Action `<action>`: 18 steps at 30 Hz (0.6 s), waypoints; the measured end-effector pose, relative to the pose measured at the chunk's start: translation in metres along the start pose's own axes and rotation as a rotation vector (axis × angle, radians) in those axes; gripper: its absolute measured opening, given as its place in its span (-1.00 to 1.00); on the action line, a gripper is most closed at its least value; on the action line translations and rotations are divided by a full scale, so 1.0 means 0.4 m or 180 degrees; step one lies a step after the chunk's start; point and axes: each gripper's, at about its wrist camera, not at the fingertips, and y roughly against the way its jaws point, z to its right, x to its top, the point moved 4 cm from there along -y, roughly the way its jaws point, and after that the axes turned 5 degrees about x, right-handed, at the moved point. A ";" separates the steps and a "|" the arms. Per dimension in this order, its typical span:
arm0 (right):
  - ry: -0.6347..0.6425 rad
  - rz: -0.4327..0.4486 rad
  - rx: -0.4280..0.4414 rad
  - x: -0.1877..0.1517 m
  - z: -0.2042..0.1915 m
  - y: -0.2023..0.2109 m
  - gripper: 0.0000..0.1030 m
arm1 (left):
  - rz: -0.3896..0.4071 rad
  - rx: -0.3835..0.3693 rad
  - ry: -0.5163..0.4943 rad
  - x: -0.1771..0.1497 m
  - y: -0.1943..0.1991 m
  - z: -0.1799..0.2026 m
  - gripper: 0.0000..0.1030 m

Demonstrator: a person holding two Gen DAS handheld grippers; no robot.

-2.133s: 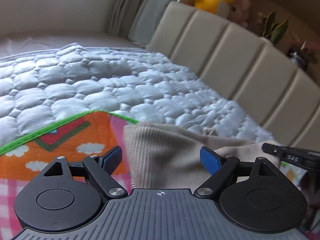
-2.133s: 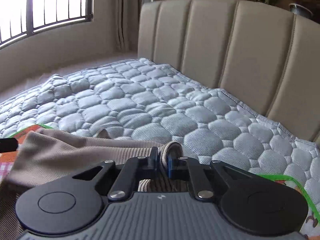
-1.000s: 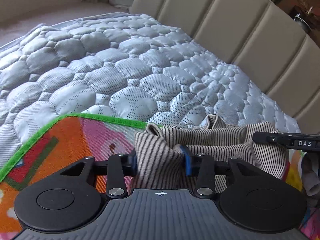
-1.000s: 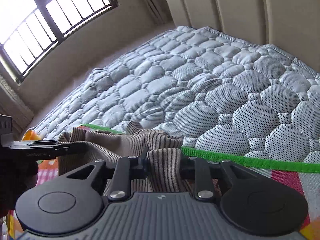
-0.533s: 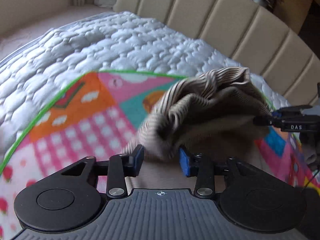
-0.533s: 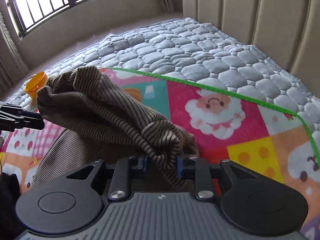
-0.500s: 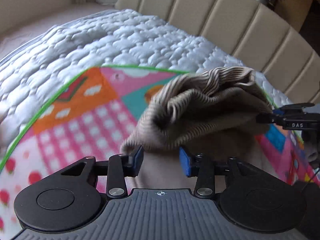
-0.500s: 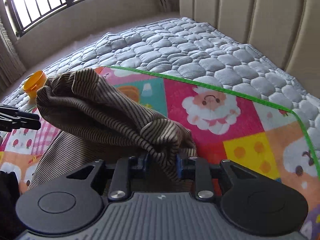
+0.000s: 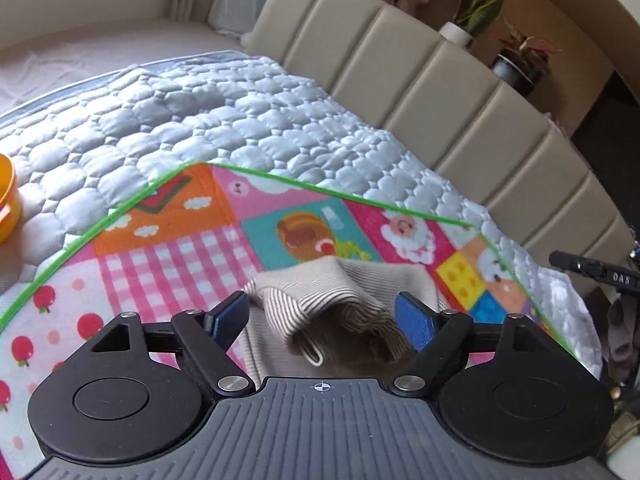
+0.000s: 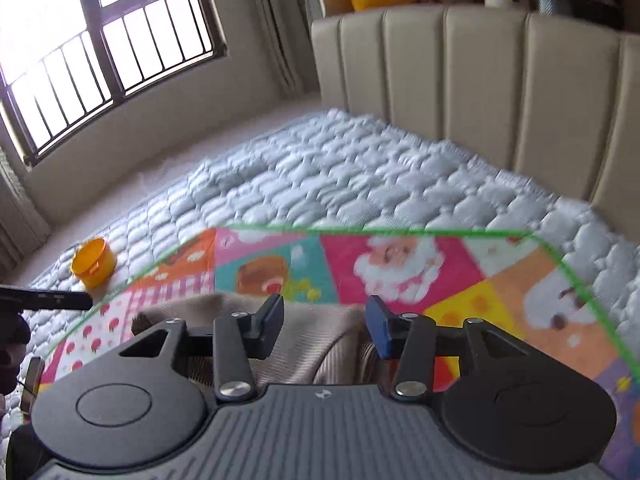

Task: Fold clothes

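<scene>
A beige, finely striped garment (image 9: 320, 300) lies bunched and folded over on the colourful play mat (image 9: 168, 248). My left gripper (image 9: 322, 314) is open, its blue pads on either side of the folded edge and not pinching it. In the right wrist view the same garment (image 10: 316, 340) lies flat under my right gripper (image 10: 324, 322), which is open and holds nothing. The tip of the right gripper shows at the right edge of the left wrist view (image 9: 592, 270).
The mat (image 10: 400, 264) has a green border and lies on a grey quilted bed cover (image 9: 240, 120). A padded beige headboard (image 10: 500, 92) stands behind. An orange cup (image 10: 93, 262) sits on the quilt at the left. Plush toys and potted plants stand on the ledge above.
Both grippers carried the far edge of the garment back toward me, folding it over, then opened and let it go. The garment now rests on the mat.
</scene>
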 end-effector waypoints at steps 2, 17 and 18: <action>-0.0230 -0.0156 0.0027 -0.043 0.031 -0.070 0.05 | -0.0032 0.0077 0.0058 -0.022 -0.046 -0.002 0.67; 0.0494 -0.0528 -0.0469 -0.170 0.083 -0.211 0.05 | -0.0523 0.0211 0.0108 -0.140 -0.120 -0.095 0.74; 0.0345 -0.0473 -0.0346 -0.156 0.081 -0.201 0.05 | -0.0425 0.0110 0.0222 -0.123 -0.108 -0.096 0.77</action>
